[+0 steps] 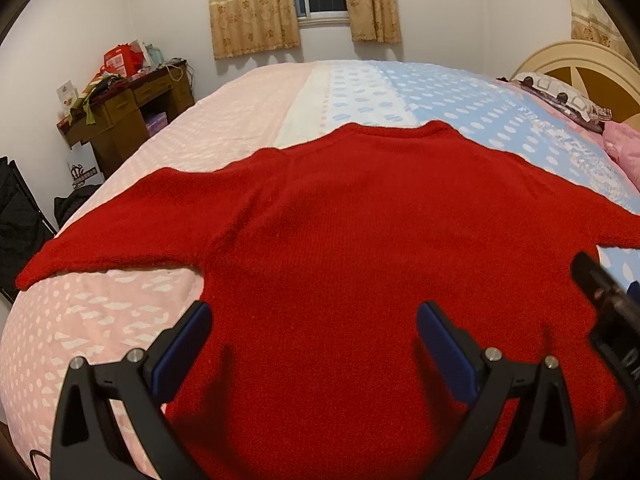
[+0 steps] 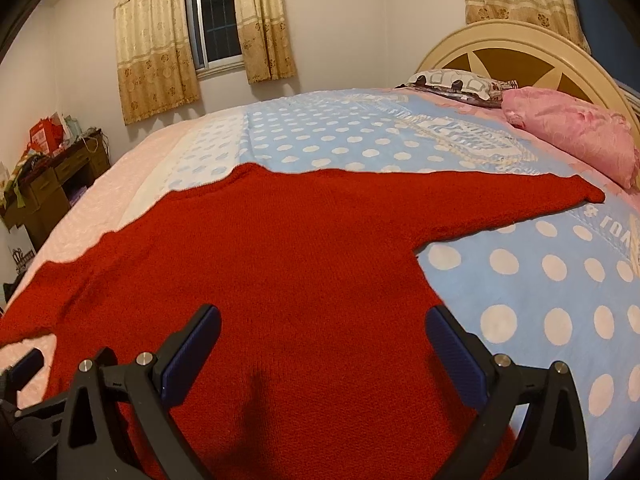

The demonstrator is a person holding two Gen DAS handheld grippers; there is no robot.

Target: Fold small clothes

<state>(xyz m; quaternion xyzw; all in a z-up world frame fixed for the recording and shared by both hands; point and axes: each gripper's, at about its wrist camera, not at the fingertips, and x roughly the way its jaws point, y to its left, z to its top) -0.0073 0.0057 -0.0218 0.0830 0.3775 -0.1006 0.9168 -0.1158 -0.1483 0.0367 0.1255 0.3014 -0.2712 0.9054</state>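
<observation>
A red knitted sweater (image 1: 360, 220) lies spread flat on the bed, neckline at the far side, both sleeves stretched out sideways. The right wrist view shows the same sweater (image 2: 280, 240), its right sleeve reaching toward the pink pillow. My left gripper (image 1: 314, 320) hovers open over the sweater's lower left part, nothing between its blue pads. My right gripper (image 2: 324, 324) is open over the lower right part, also holding nothing. The right gripper's black body (image 1: 608, 320) shows at the right edge of the left wrist view; the left gripper's body (image 2: 24, 380) shows at the lower left of the right wrist view.
The bed cover is pink (image 1: 120, 320) on the left and blue with white dots (image 2: 540, 300) on the right. A pink pillow (image 2: 572, 132) and a cream headboard (image 2: 520, 40) stand at the far right. A cluttered wooden desk (image 1: 128, 120) sits by the left wall, under curtains (image 1: 252, 8).
</observation>
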